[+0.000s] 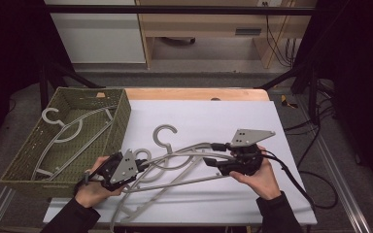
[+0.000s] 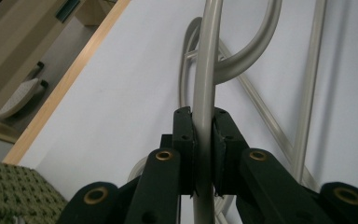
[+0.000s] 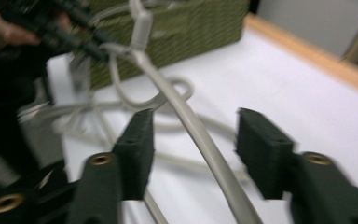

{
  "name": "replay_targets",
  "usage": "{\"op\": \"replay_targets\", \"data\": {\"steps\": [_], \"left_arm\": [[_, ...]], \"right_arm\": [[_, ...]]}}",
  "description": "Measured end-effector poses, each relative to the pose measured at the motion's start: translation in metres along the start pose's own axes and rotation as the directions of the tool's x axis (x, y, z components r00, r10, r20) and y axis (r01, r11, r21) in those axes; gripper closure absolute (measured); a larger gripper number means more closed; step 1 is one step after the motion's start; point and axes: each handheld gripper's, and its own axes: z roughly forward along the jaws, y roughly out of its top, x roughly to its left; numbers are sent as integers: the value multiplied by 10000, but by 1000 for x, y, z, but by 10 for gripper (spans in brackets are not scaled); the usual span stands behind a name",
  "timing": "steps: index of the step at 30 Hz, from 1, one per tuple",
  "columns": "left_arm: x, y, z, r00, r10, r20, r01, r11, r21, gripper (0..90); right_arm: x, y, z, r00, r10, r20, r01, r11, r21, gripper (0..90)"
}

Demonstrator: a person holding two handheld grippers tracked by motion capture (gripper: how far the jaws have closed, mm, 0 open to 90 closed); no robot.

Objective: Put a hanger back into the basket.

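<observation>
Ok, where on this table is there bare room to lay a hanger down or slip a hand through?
Free: the white mat's far strip beyond the hanger pile, and its far right corner behind the right gripper. Crowded: the middle between both grippers, and the green basket, already holding hangers. The left gripper clamps a hanger bar.

Grey plastic clothes hanger [image 1: 189,156] lies across the white table surface [image 1: 213,116]. Its curved arm overlaps two more grey hangers [image 1: 162,138].

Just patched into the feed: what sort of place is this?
Probably a lab recording bench, not a home: a white-topped table inside a black frame, loose cables on the floor behind, and handheld grippers working grey hangers.
</observation>
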Motion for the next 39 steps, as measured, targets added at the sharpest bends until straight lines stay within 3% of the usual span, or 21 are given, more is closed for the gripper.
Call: {"op": "replay_targets", "data": {"steps": [4, 8, 13, 16, 24, 25, 26, 32, 35, 38, 39], "left_arm": [[3, 2, -3, 9969, -651, -446, 656, 9978, 89, 818], [6, 7, -9, 9857, -1387, -956, 1390, 9903, -31, 818], [11, 15, -22, 9648, -1928, -1788, 1917, 9812, -232, 819], [18, 20, -31, 9586, -2044, -1981, 2039, 9787, -235, 818], [48, 26, -56, 9327, -2665, -2431, 2578, 9638, -676, 818], [54, 26, -60, 9258, -2761, -2583, 2666, 9611, -718, 818], [57, 25, -63, 9234, -2768, -2659, 2670, 9609, -731, 818], [86, 13, -83, 8953, -3081, -3219, 3000, 9509, -757, 818], [104, 0, -92, 8764, -3338, -3470, 3241, 9420, -875, 818], [115, -10, -97, 8666, -3450, -3607, 3355, 9377, -908, 818], [121, -17, -100, 8586, -3565, -3684, 3507, 9326, -852, 818]], "right_arm": [[-6, -3, -13, 9958, 191, 890, -93, 9940, -1092, 304], [-11, -8, -24, 9851, 531, 1633, -271, 9872, -1572, 202], [-17, -21, -36, 9717, 1201, 2036, -811, 9784, -1903, 137], [-21, -30, -42, 9617, 1517, 2282, -1064, 9741, -1994, 107], [-28, -47, -45, 9481, 1837, 2596, -1344, 9712, -1965, 93], [-29, -48, -44, 9465, 1907, 2605, -1426, 9709, -1924, 92], [-29, -50, -44, 9448, 1947, 2637, -1484, 9713, -1857, 91], [-30, -53, -44, 9400, 2026, 2744, -1571, 9712, -1789, 87], [-31, -54, -44, 9379, 2084, 2774, -1603, 9693, -1862, 89], [-32, -55, -43, 9352, 2128, 2830, -1638, 9686, -1870, 87], [-32, -56, -43, 9348, 2138, 2837, -1651, 9686, -1858, 86]]}}
